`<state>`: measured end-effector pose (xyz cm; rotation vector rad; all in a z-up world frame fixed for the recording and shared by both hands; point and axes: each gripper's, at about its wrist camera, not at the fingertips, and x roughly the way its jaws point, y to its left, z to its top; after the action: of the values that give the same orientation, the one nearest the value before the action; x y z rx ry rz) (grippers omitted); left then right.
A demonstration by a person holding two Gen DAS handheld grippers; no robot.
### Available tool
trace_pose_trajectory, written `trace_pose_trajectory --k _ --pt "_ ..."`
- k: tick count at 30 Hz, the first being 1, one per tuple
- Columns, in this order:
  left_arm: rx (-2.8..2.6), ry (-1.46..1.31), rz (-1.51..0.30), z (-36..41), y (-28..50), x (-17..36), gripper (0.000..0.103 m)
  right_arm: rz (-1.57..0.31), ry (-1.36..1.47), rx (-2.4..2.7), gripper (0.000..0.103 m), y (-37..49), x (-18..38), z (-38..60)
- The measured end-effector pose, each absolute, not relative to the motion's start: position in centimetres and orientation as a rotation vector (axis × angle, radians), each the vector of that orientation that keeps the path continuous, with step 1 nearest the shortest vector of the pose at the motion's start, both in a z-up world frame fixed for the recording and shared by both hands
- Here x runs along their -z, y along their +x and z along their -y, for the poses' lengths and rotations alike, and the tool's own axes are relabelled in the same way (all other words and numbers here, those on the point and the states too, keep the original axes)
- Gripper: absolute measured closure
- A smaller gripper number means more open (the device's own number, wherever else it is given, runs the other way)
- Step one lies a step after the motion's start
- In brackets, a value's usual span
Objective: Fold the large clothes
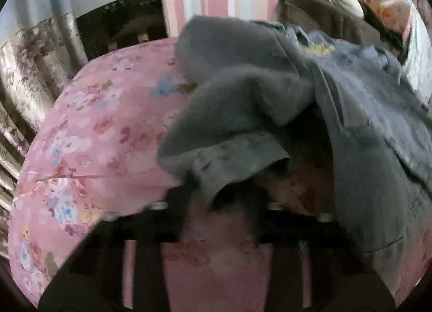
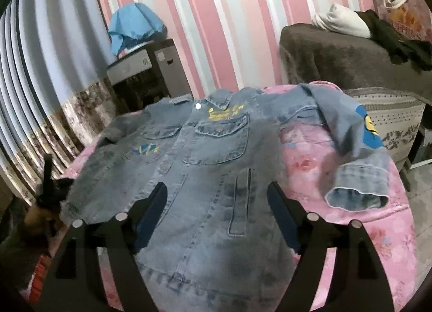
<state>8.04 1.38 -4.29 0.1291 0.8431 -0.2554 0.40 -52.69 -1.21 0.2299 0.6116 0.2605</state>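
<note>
My right gripper (image 2: 216, 198) hangs with its jaws wide apart over the denim jacket (image 2: 194, 166), which lies front-up on the pink floral bedspread (image 2: 364, 225) — stiff washed cotton, flap pockets, yellow stitching near the collar. One sleeve (image 2: 359, 150) sprawls toward 3 o'clock, cuff gaping. Only the left view shows the other sleeve (image 1: 232, 112) lifted in blurred, soft folds; my left gripper (image 1: 216, 201) appears clamped on it, fingers half hidden.
</note>
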Motion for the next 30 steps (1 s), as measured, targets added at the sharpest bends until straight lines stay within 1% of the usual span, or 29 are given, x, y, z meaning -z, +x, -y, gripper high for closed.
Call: trace_pose_trajectory --k 1,3,7,13,18,24,27,30 --pt "0.26 0.067 -0.834 -2.4 8.1 3.6 0.095 -0.614 0.226 -0.26 0.026 0.6 1.3 52.4" --pt "0.222 0.026 -0.789 -4.4 7.8 2.2 0.097 -0.623 0.223 -0.27 0.026 1.1 1.6 51.8" --pt "0.15 -0.067 -0.72 -9.2 7.4 -0.5 0.098 -0.62 0.221 -0.274 0.026 1.5 1.4 51.4" --pt "-0.073 -0.201 -0.573 -19.8 6.9 -6.4 0.099 -0.604 0.216 -0.27 0.024 2.0 0.7 51.5" --pt "-0.184 -0.21 -0.572 -25.1 8.4 -7.5 0.103 -0.608 0.224 -0.272 0.024 2.6 0.8 51.3" --pt "-0.142 -0.224 -0.593 -25.1 10.3 -6.7 0.103 -0.624 0.222 -0.259 0.024 4.4 0.7 50.5" --pt "-0.06 -0.246 -0.58 -22.8 11.5 -7.7 0.103 -0.64 0.212 -0.259 0.024 6.1 0.2 50.1" --pt "0.034 -0.208 -0.567 -17.8 13.7 -9.8 0.103 -0.63 0.197 -0.273 0.024 8.5 -1.0 49.5"
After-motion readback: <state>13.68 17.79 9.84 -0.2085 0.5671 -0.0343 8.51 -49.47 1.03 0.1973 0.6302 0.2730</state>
